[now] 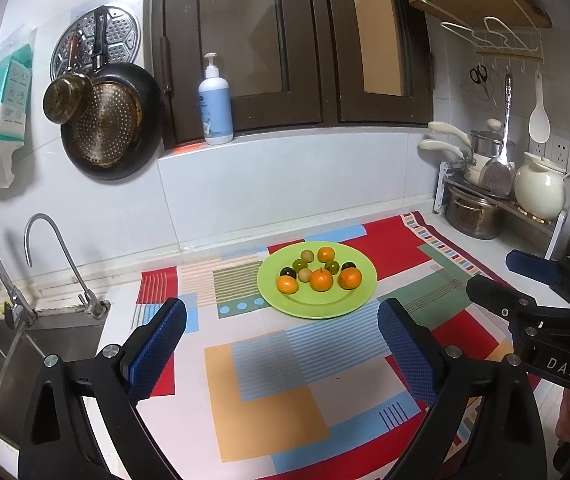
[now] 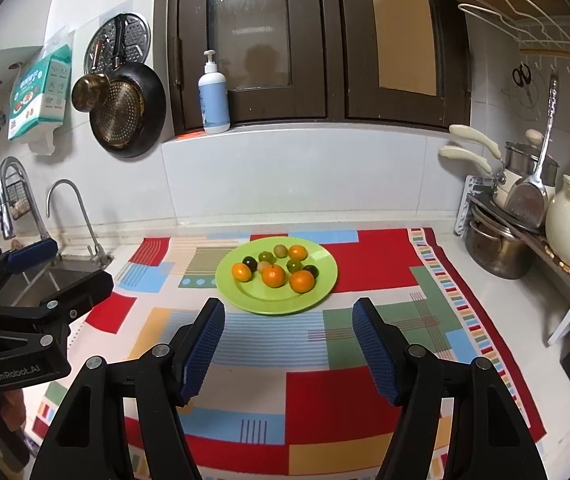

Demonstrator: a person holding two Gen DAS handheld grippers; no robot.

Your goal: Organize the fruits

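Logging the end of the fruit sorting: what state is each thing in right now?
Green plate: flat on the patterned cloth, holding all the fruit.
Oranges: four, on the plate.
Small green and dark fruits: on the plate, among the oranges.
Left gripper: open, empty, short of the plate.
Right gripper: open, empty, short of the plate.
Window doors: closed.

Left wrist view looks forward and down along its own blue-padded fingers [image 1: 157,356] from above the counter, sink side, facing the tiled back wall. Right wrist view does likewise, further right. Both share the round green plastic plate [image 1: 359,298] [image 2: 323,282], mid-frame, near. Each catches the other gripper at a frame edge.
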